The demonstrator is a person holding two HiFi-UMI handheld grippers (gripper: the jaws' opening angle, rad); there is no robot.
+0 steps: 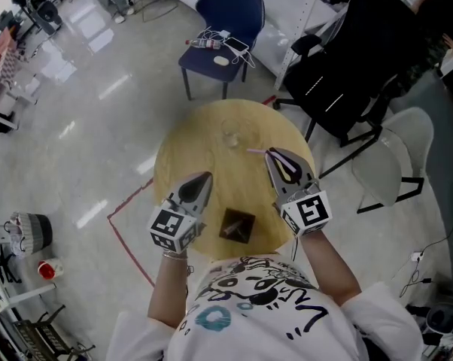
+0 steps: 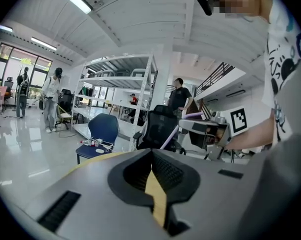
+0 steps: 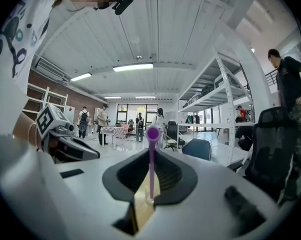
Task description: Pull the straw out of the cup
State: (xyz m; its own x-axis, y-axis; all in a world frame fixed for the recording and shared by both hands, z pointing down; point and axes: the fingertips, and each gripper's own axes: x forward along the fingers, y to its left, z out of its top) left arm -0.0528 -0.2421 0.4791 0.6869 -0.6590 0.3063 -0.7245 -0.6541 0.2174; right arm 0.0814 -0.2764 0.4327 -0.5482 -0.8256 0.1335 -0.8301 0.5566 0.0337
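A clear cup (image 1: 231, 136) stands upright toward the far side of the round wooden table (image 1: 181, 145). My right gripper (image 1: 271, 154) is shut on a pale purple straw (image 1: 256, 151), which sticks out to the left of its tips, clear of the cup and to its right. In the right gripper view the straw (image 3: 151, 164) rises between the closed jaws of the right gripper (image 3: 151, 154). My left gripper (image 1: 205, 177) hovers over the near left part of the table, shut with nothing in it. In the left gripper view, the left gripper (image 2: 151, 153) points past the straw (image 2: 171, 133).
A dark brown pyramid-shaped object (image 1: 236, 226) sits on the table near the front edge, between my hands. Beyond the table stand a blue chair (image 1: 228, 13) with small items on it, a black office chair (image 1: 345, 74) and a grey chair (image 1: 401, 160).
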